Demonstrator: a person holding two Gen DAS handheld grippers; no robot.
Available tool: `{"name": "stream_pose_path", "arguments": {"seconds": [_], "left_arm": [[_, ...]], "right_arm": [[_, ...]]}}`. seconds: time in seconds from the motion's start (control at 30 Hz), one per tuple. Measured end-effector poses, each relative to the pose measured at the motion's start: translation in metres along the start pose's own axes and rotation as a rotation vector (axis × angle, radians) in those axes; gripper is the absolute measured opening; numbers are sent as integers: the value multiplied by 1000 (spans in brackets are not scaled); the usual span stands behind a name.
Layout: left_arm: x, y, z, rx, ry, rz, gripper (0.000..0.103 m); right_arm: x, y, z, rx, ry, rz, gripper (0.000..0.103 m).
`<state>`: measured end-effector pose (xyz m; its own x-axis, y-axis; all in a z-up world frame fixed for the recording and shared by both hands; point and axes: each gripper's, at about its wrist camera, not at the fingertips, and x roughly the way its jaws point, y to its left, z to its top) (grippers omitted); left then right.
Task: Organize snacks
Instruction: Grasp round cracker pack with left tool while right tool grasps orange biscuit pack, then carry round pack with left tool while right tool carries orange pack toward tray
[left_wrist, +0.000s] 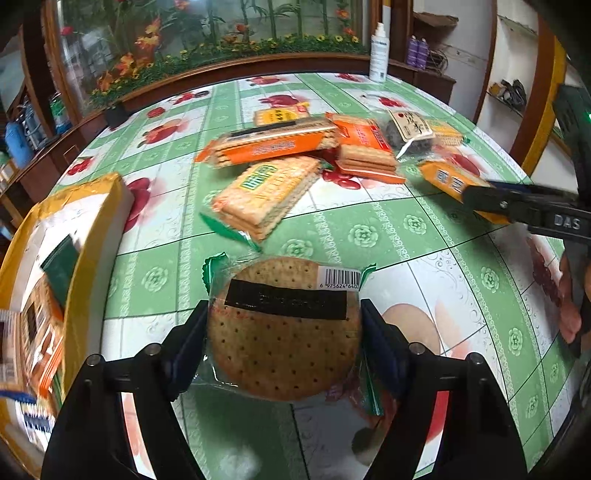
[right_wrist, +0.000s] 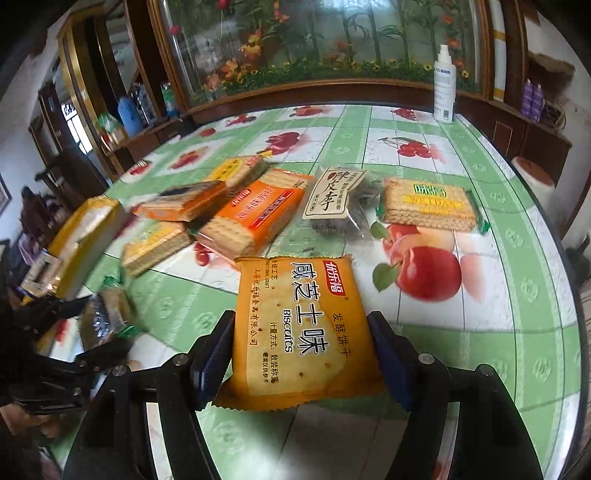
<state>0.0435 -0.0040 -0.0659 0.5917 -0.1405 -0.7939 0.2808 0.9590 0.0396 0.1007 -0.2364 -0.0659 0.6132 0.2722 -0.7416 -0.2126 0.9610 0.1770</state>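
- Round table (right_wrist: 424, 122) covered with a glossy green-and-white checked oilcloth printed with red fruit.
- White spray bottle (right_wrist: 444, 86) stands upright at the table's 1 o'clock edge.
- Yellow-rimmed open cardboard box (left_wrist: 79, 236) sits at the 9 o'clock edge; contents blurred.
- Central heap of snacks: long orange-wrapped cracker pack (left_wrist: 271, 142) at 12 o'clock, lying partly over neighbouring packs; clear-wrapped wafer pack with a green-and-yellow label (left_wrist: 264, 195) just beside it toward 6 o'clock.
- Dark dried-plum bag with a beige label (right_wrist: 334, 195) at 1 o'clock of the heap.
- Yellow-labelled wafer pack (right_wrist: 428, 205) lies flat, touching that bag at 3 o'clock.
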Motion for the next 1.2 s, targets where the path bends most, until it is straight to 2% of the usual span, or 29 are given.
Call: {"name": "stream_pose_path", "arguments": {"seconds": [0.17, 0.47, 1.2], "left_arm": [[-11, 8, -3, -32, -28, 1, 77], [-30, 27, -6, -93, -63, 62, 77], [-58, 85, -13, -192, -113, 153, 77]], "right_arm": [[-15, -2, -10, 72, -24, 98, 72], [-25, 32, -13, 43, -38, 184, 72], [-15, 123, 15, -93, -46, 296, 72]]}}
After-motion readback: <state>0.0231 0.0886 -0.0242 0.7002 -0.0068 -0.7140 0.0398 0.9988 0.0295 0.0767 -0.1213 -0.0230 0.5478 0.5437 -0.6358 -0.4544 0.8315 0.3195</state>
